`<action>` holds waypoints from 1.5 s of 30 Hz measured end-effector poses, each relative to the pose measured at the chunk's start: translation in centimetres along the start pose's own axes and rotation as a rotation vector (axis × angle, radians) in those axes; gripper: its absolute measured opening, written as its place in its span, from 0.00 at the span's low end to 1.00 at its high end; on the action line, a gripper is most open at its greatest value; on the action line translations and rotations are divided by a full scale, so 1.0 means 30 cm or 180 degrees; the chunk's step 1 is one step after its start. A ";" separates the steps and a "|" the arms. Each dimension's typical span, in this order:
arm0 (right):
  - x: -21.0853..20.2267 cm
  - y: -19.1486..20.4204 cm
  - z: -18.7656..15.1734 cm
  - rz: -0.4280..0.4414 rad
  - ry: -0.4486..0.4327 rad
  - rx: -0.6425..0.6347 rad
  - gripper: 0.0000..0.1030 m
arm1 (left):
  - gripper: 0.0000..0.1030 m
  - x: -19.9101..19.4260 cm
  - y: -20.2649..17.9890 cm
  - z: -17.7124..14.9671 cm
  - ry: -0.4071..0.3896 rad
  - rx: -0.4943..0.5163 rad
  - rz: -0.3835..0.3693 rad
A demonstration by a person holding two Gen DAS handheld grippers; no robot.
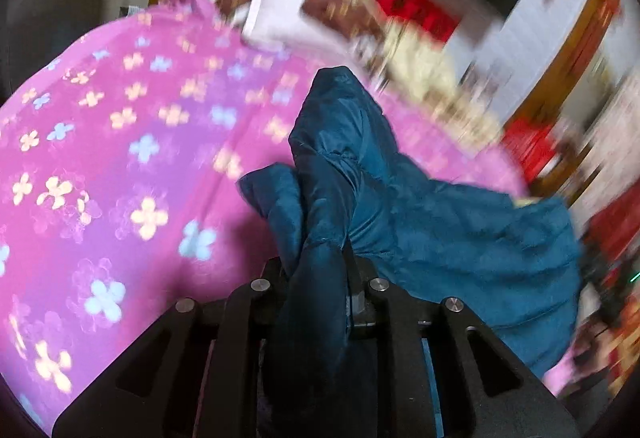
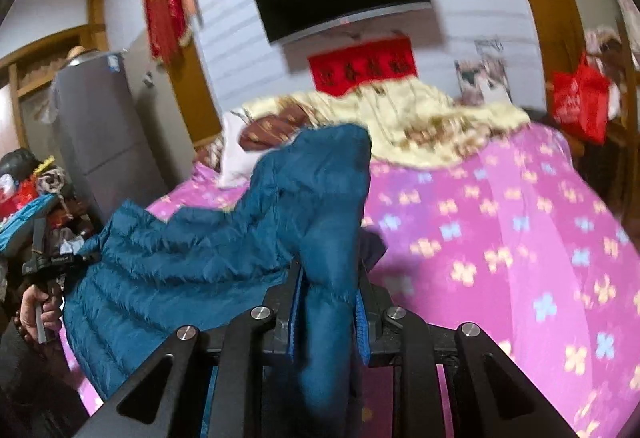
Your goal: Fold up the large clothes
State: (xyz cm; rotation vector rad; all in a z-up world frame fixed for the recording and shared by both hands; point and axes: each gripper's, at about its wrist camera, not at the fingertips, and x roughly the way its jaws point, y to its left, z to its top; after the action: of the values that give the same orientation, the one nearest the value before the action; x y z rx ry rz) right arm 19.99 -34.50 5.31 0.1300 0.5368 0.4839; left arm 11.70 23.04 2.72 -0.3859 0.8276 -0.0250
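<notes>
Item: blue padded jacket (image 2: 192,258), lifted over the pink flowered bedspread (image 2: 500,238). Your left gripper (image 1: 320,262) is clamped on one bunched fold; your right gripper (image 2: 328,278) is clamped on another. In the right view, its length runs leftward toward your left hand (image 2: 34,312).

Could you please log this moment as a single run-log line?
left gripper: shut on blue jacket | right gripper: shut on blue jacket | jacket: lifted over pink floral bedspread | fold: not done
</notes>
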 end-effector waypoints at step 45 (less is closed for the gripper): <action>0.361 0.200 0.008 -0.0862 0.0806 0.0238 0.98 | 0.70 -0.041 -0.234 0.082 -0.0545 0.0101 0.0832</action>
State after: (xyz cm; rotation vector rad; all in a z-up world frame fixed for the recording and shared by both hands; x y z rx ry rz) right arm 25.78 -24.09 1.99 0.0659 0.8087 0.2163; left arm 13.53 17.51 7.51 -0.2437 0.7019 0.2349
